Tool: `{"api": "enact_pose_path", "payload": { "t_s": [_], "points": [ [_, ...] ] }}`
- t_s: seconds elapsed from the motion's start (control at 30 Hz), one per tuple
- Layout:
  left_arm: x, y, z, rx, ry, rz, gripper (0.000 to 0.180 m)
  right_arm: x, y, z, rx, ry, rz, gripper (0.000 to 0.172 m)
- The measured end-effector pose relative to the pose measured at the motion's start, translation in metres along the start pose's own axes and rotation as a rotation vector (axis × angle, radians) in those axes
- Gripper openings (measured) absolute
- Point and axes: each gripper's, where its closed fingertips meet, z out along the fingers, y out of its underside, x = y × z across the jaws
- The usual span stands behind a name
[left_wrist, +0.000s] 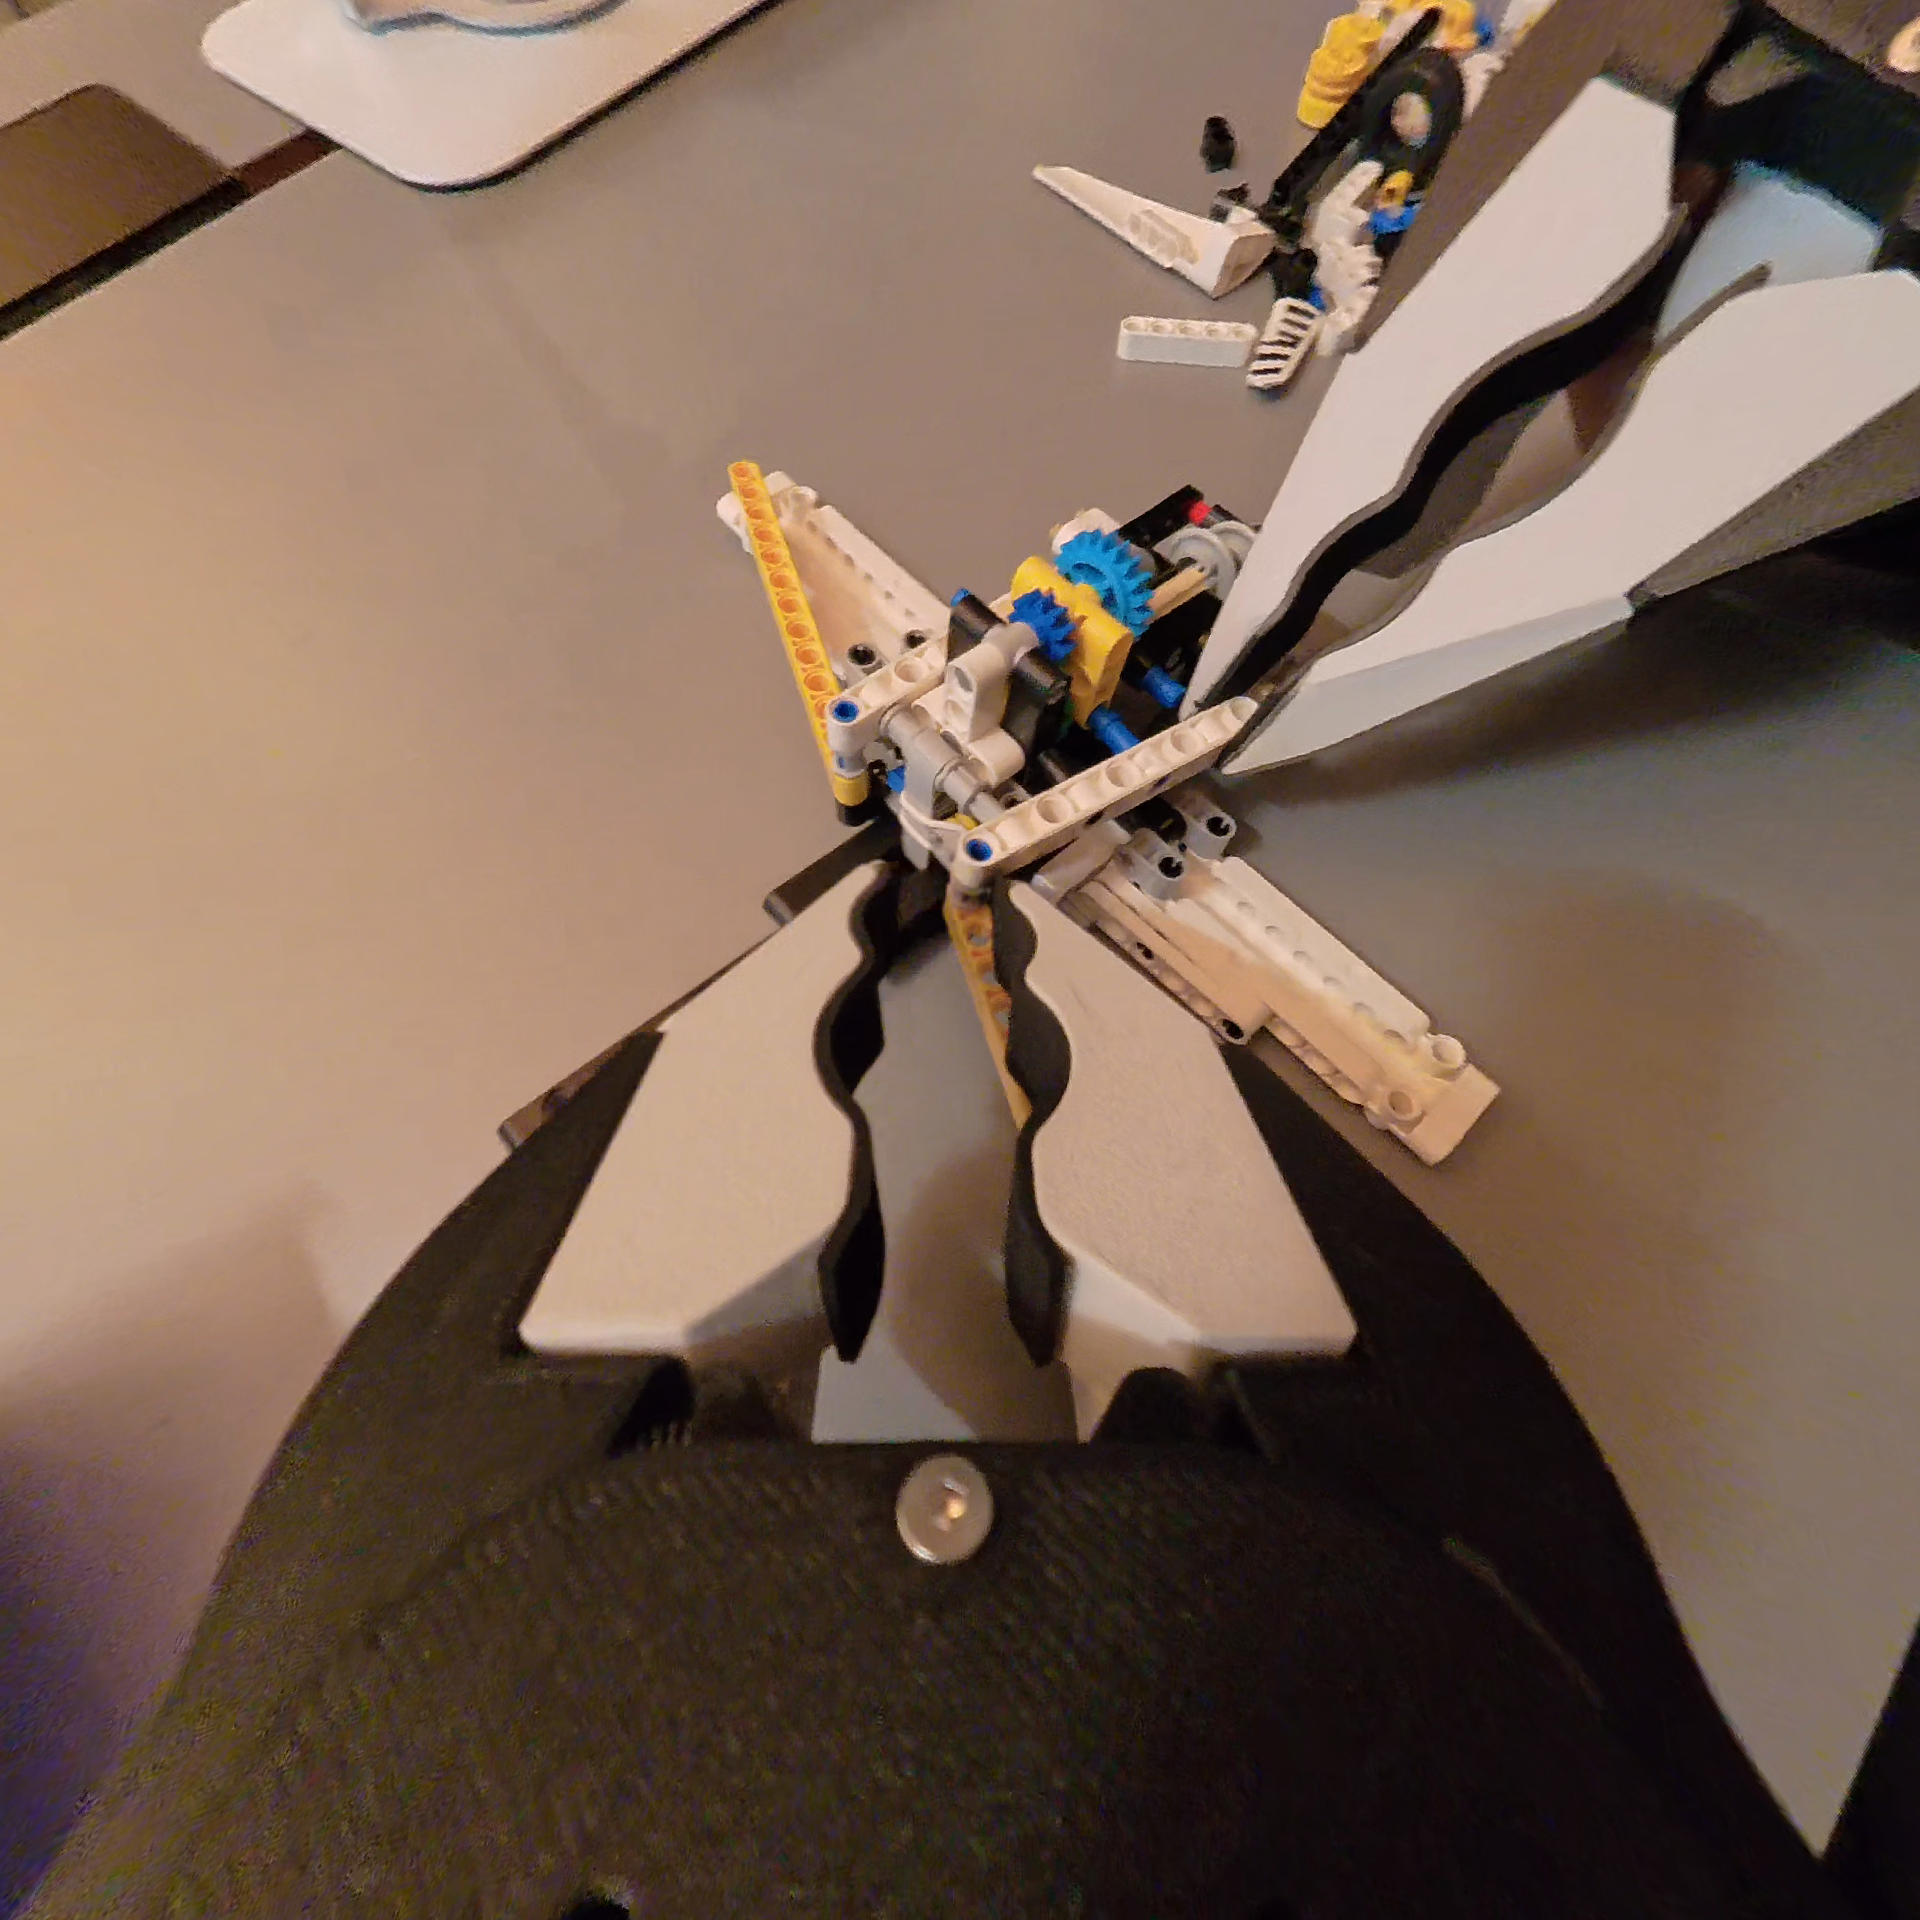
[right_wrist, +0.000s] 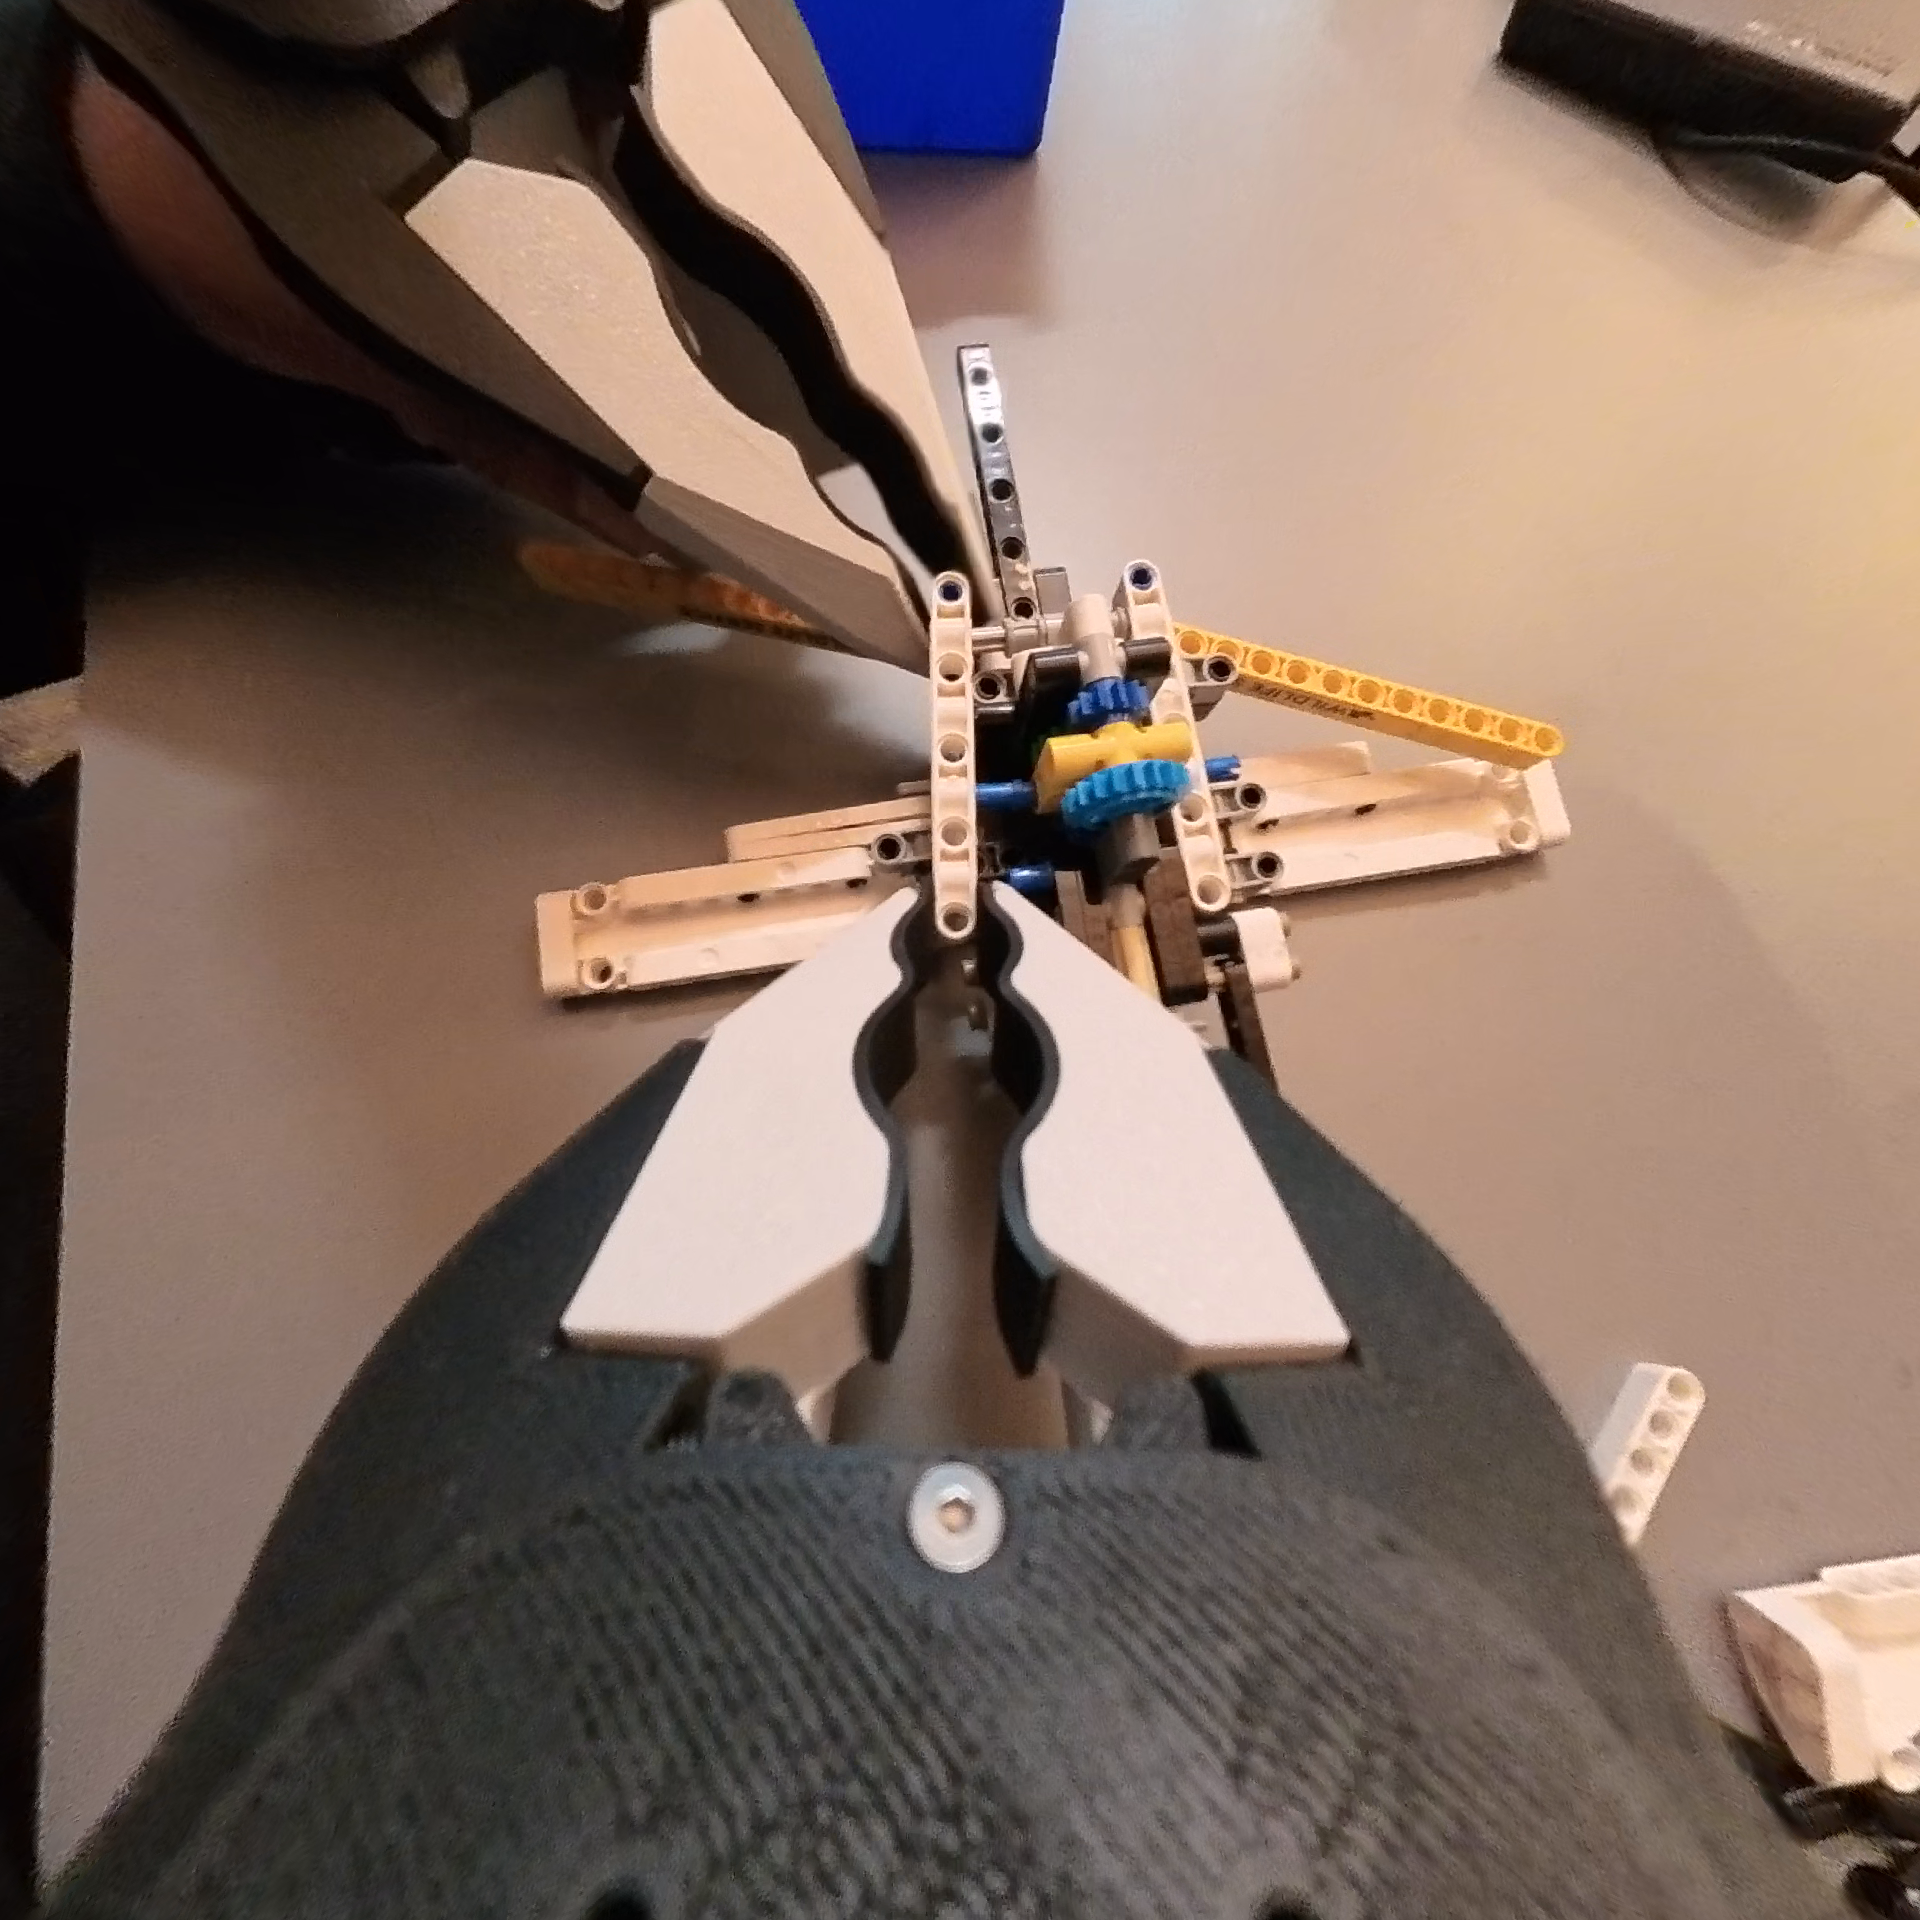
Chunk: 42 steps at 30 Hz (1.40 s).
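A building-toy model (left_wrist: 1039, 675) with white beams, yellow beams and blue gears lies on the grey table (left_wrist: 416, 623). My left gripper (left_wrist: 940, 883) is at the model's near end with its fingers apart. A yellow beam (left_wrist: 982, 987) runs between the pads beside the right one, and they do not pinch it. The right wrist view shows this gripper (right_wrist: 940, 592) open at the model's far end. My right gripper (right_wrist: 956, 914) is shut on the near end of a white holed beam (right_wrist: 954, 769) on the model (right_wrist: 1091, 769). The left wrist view shows the same pinch (left_wrist: 1231, 717) on that beam (left_wrist: 1112, 779).
A second small model (left_wrist: 1351, 177), a white wedge panel (left_wrist: 1143, 223) and a loose white beam (left_wrist: 1195, 338) lie farther back. A white board (left_wrist: 447, 94) is at the far left. A blue box (right_wrist: 935, 73), a black device (right_wrist: 1704, 73) and loose white parts (right_wrist: 1652, 1455) surround the model. My right fingertips sit around 6 cm from my left ones. Between my left fingertips and the black device (right_wrist: 1704, 73) there is roughly 35 cm.
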Motion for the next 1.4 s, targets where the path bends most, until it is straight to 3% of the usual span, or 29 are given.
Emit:
{"api": "enact_pose_path", "payload": {
  "t_s": [0.2,0.27,0.4,0.5,0.63,0.77,0.93,1.03,1.2,1.27,1.4],
  "points": [
    [0.024,-0.014,-0.017,0.124,-0.027,-0.019,0.029,-0.006,-0.002,0.001,0.054,0.029,0.05,0.006],
    [0.033,-0.011,-0.017,0.117,-0.041,-0.042,0.029,-0.017,-0.005,0.002,0.074,-0.021,0.045,0.015],
    [0.037,-0.014,-0.024,0.198,-0.02,-0.279,0.028,-0.049,-0.012,-0.006,0.102,-0.202,0.044,0.037],
    [0.035,-0.013,-0.033,0.244,-0.001,-0.413,0.036,-0.047,-0.026,-0.025,0.201,-0.218,0.033,0.027],
    [0.035,-0.002,-0.033,0.18,-0.057,-0.411,0.041,-0.015,-0.03,-0.039,0.249,-0.072,0.062,0.028],
    [0.051,-0.002,-0.022,0.132,-0.021,-0.412,0.042,0.015,-0.001,-0.03,0.115,0.107,0.098,0.036],
    [0.055,-0.005,-0.017,0.14,0.04,-0.465,0.047,-0.014,0.006,-0.022,0.144,-0.082,0.215,0.049],
    [0.044,-0.002,-0.019,0.147,0.086,-0.566,0.047,-0.024,0.005,-0.025,0.159,-0.156,0.238,0.044],
    [0.024,0.012,-0.021,0.089,-0.024,-0.533,0.043,-0.038,-0.008,-0.02,0.179,-0.233,0.234,0.045],
    [0.023,0.014,-0.021,0.065,-0.057,-0.493,0.044,-0.036,-0.013,-0.015,0.176,-0.192,0.228,0.046],
    [0.023,0.012,-0.023,0.048,-0.101,-0.414,0.019,-0.015,-0.024,-0.006,0.193,0.03,0.201,0.056]
  ]
}}
